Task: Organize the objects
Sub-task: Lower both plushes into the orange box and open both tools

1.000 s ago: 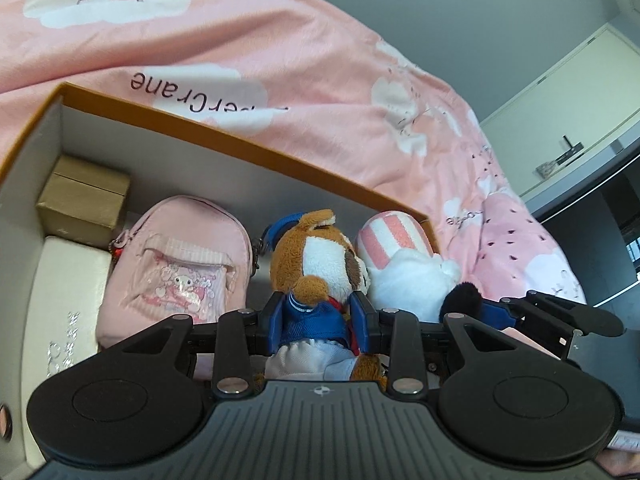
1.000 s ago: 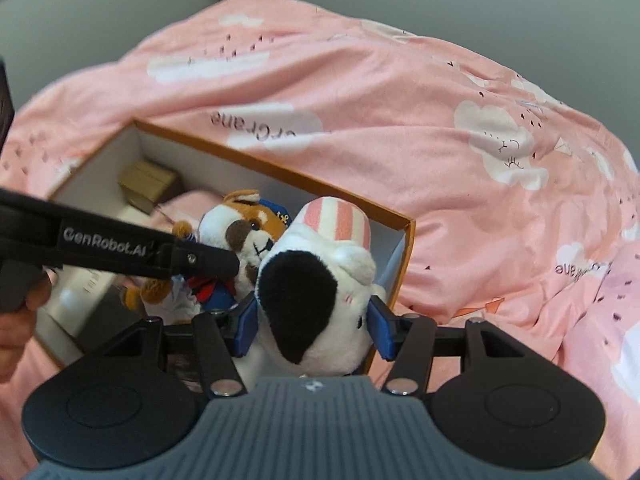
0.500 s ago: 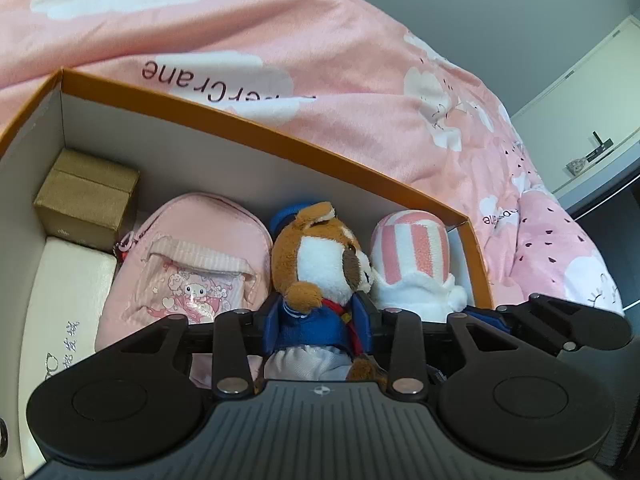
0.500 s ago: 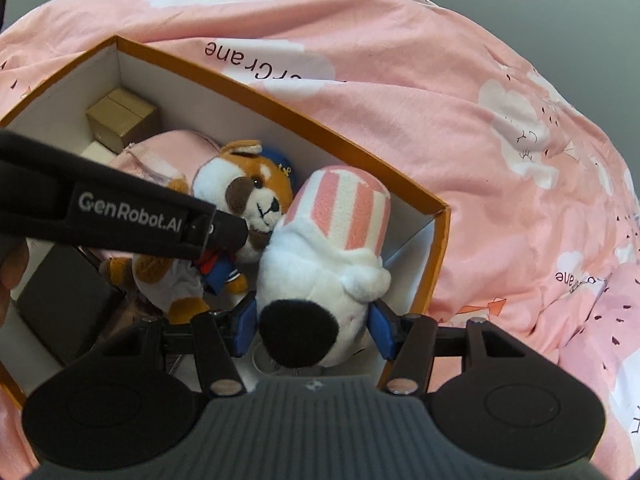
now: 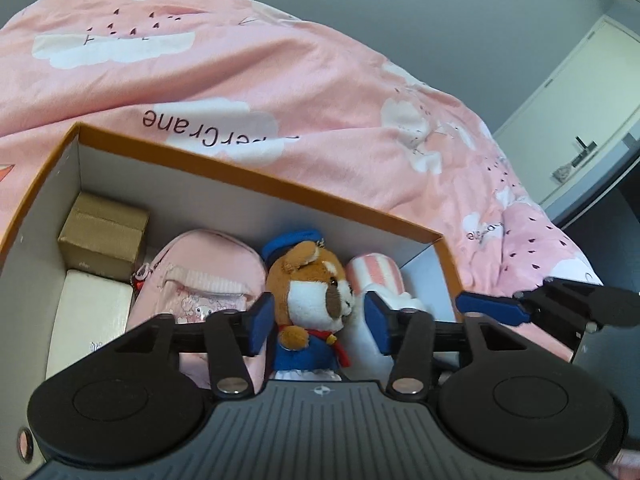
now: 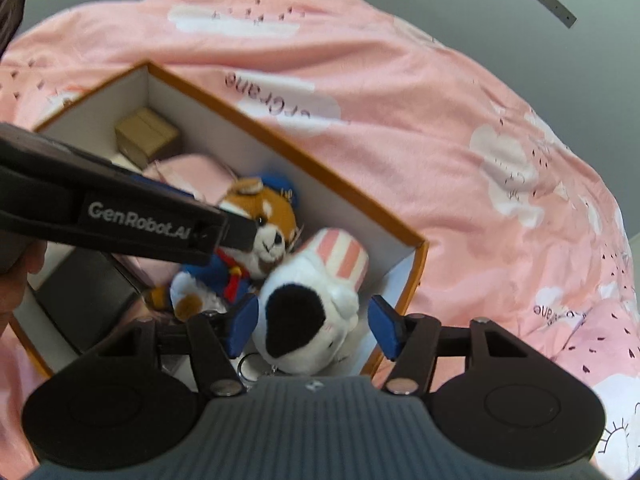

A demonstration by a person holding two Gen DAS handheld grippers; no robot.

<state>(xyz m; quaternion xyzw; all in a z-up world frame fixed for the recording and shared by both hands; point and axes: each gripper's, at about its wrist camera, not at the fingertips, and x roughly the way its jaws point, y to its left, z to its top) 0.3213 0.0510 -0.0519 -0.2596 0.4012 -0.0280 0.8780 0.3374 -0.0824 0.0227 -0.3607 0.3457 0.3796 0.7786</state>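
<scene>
An orange-rimmed white box [image 5: 256, 172] lies on a pink duvet. Inside it a brown plush dog [image 5: 316, 296] in a blue cap and coat sits upright between the pads of my left gripper [image 5: 319, 324]. Those jaws are opening, and a gap shows at the right-hand pad. Beside the dog, at the box's right end, lies a white plush [image 6: 308, 320] with a black patch and a pink-striped hat. My right gripper [image 6: 314, 330] is shut on it, the jaws closing a little. The left gripper [image 6: 224, 228] crosses the right wrist view as a black bar over the dog [image 6: 272, 220].
Left of the dog are a pink pouch [image 5: 200, 276], a gold carton [image 5: 104, 236] and a cream box [image 5: 92, 312]. A dark box [image 6: 84, 292] fills the near left corner, by a person's hand [image 6: 16, 280]. The pink duvet [image 5: 280, 80] surrounds the box; a cabinet stands far right.
The left jaws, earlier shut on the dog, have spread apart from it. The right gripper has rolled and brought the white plush down from above the box into its right end.
</scene>
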